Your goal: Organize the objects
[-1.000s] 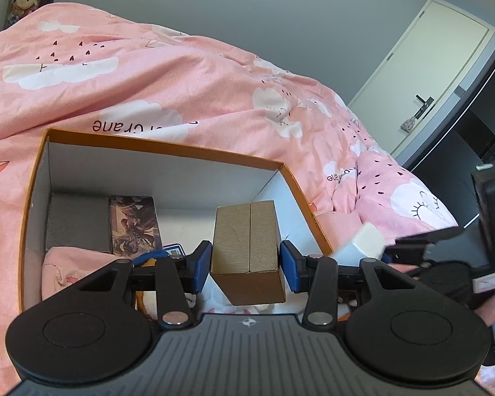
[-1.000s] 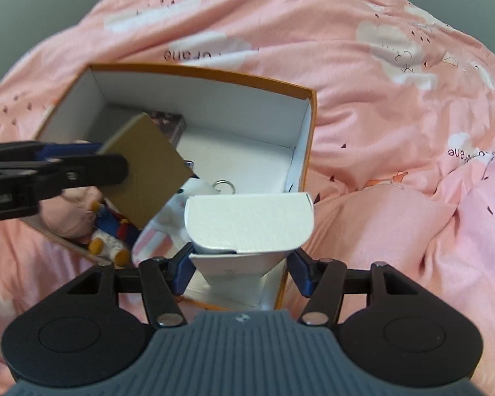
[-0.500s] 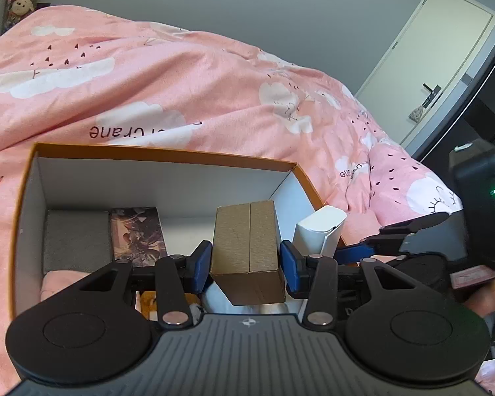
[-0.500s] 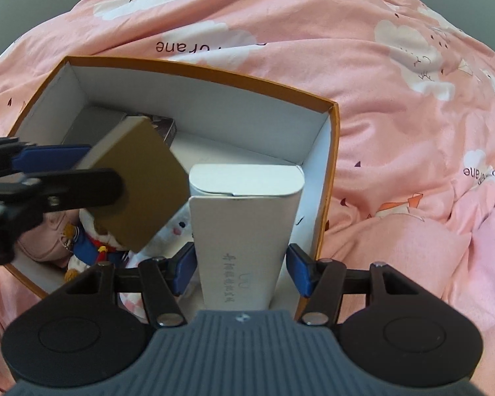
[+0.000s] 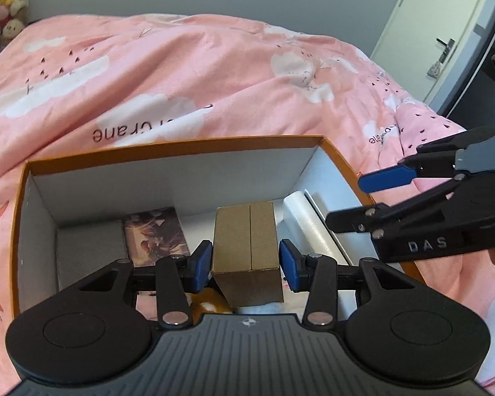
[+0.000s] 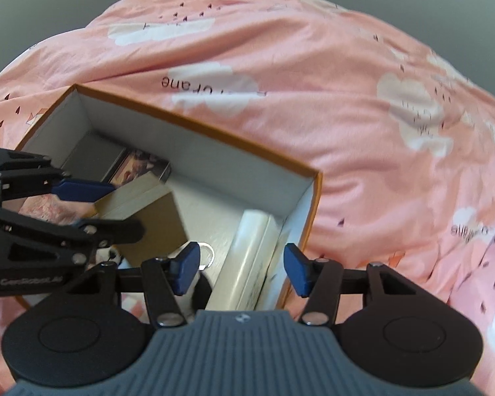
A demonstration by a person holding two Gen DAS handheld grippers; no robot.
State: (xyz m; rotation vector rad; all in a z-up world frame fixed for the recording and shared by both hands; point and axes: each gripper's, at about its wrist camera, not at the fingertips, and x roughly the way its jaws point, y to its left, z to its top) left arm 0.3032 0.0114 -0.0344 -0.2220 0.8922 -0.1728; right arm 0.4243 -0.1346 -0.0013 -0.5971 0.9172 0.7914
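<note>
An open orange box (image 5: pixel 181 147) with white inside walls rests on the pink duvet. My left gripper (image 5: pixel 246 265) is shut on a brown cardboard box (image 5: pixel 247 247) and holds it above the orange box's middle. In the right wrist view that brown box (image 6: pixel 155 227) hangs at the left. A long white box (image 5: pixel 305 227) lies inside, along the right wall. My right gripper (image 6: pixel 242 269) hovers over the white box (image 6: pixel 247 257). Its jaws are closing, and the pads stand clear of the box's sides. From the left wrist view, the right gripper (image 5: pixel 359 199) reaches in from the right.
Inside the orange box (image 6: pixel 198 125) lie a grey block (image 5: pixel 89 250), a picture-printed pack (image 5: pixel 155 234), plush toys (image 5: pixel 208 307) and a metal ring (image 6: pixel 209 254). Rumpled pink duvet (image 5: pixel 214 76) surrounds it. A door (image 5: pixel 445 33) stands at the far right.
The right gripper held the white box, let it go, and it now lies along the orange box's right wall. The left gripper kept the brown box and shifted over the box.
</note>
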